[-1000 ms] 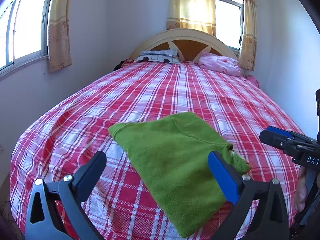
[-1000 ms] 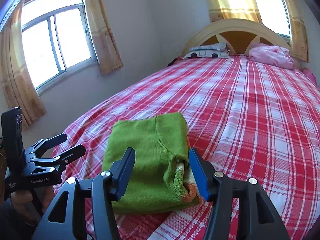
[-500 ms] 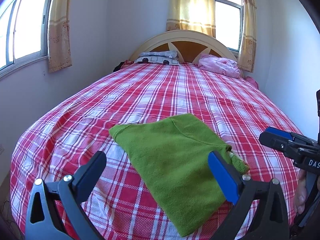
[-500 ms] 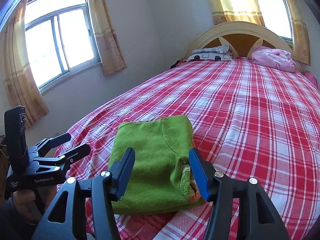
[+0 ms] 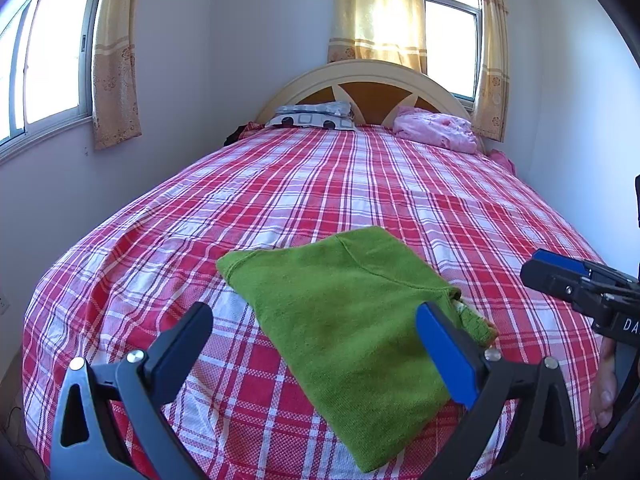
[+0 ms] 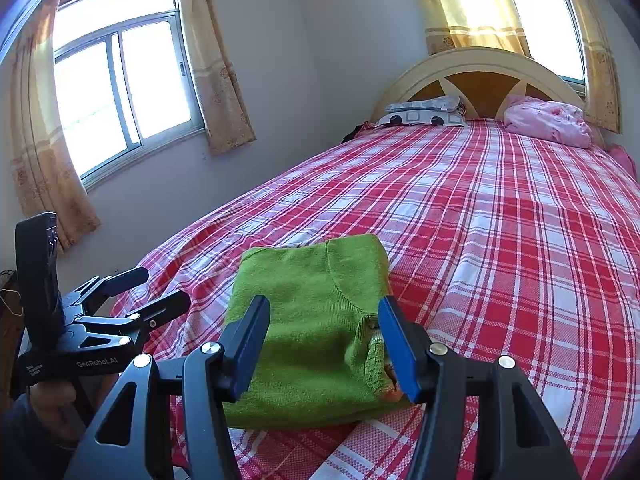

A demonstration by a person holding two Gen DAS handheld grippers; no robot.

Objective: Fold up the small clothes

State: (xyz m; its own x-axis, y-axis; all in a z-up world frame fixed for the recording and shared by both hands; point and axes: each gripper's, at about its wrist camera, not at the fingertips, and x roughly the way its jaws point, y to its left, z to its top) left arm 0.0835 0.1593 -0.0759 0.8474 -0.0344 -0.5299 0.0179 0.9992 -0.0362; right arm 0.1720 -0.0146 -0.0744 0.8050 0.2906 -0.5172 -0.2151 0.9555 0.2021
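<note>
Jaws of the left gripper (image 5: 312, 344) spread wide, nothing pinched between them. Jaws of the right gripper (image 6: 324, 344) parted too, narrower, empty, hanging above the cloth with no pad pressing on it.

Folded green garment (image 5: 352, 312) flat on the red plaid bedspread (image 5: 320, 184), at the near end of the bed, well apart from the headboard (image 5: 368, 80). In the left wrist view, lying slantwise: far corner pointing toward the headboard, near corner at the foot edge. Blue-padded finger (image 5: 444, 352) of the left gripper overlapping the garment's right side in the picture; black finger (image 5: 180, 340) off to its left, over bare bedspread. In the right wrist view, garment (image 6: 312, 320) framed between the two fingers, its ribbed cuff or hem with a bit of orange just beside the blue pad (image 6: 396, 348). Contact there not clear.

Right gripper also seen from the left wrist view (image 5: 576, 284), to the right of the garment, apart from it. Left gripper seen from the right wrist view (image 6: 132, 296), to the left of the garment, held by a hand (image 6: 48, 404).

Near the headboard: patterned pillow (image 5: 316, 114) and pink bundle (image 5: 436, 130).
</note>
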